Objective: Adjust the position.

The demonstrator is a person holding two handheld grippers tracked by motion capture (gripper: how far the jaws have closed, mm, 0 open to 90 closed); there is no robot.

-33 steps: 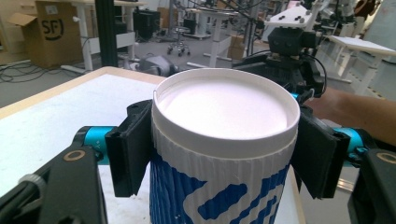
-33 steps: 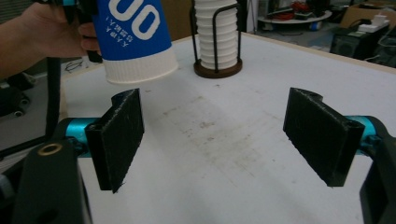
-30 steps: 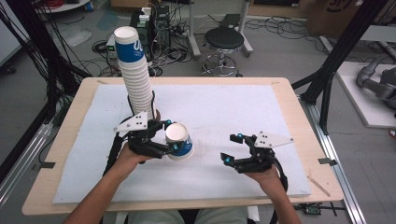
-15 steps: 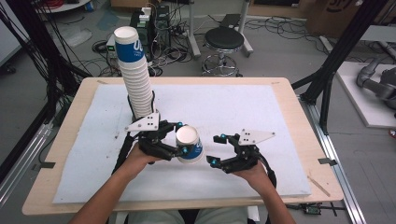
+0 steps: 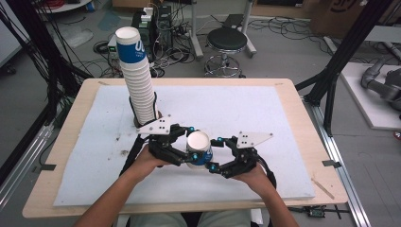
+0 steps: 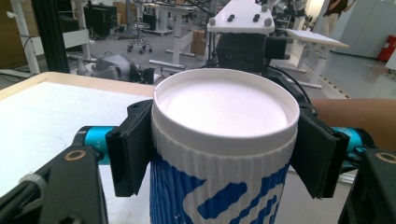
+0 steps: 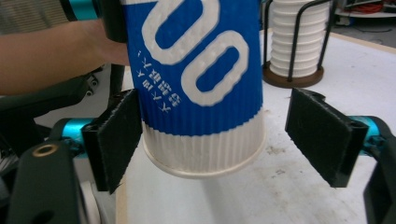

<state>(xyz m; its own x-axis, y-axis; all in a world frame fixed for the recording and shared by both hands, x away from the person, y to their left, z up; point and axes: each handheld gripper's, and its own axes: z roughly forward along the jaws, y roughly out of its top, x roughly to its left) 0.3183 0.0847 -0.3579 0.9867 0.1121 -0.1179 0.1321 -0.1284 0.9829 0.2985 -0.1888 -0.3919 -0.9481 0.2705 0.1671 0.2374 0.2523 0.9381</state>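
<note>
A blue-and-white ribbed paper cup (image 5: 198,142) hangs upside down over the mat's front middle. My left gripper (image 5: 190,145) is shut on it, its pads (image 6: 133,149) pressing both sides just under the white base (image 6: 224,105). From the other side my right gripper (image 5: 213,153) reaches around the cup (image 7: 201,84). Its jaws have just been opening and stand open around the cup's rim end; one pad (image 7: 322,135) is clearly off the wall. A tall stack of the same cups (image 5: 139,80) stands in a wire holder behind my left gripper.
A white mat (image 5: 265,113) covers the wooden table (image 5: 302,123). The holder's brown base (image 7: 292,79) and black wires sit close behind the held cup. Black frame posts, cables and a stool (image 5: 227,40) lie beyond the far edge.
Both hands have come together toward the middle. The left carried the cup rightward, and the right gripper moved left until its jaws straddle the cup.
</note>
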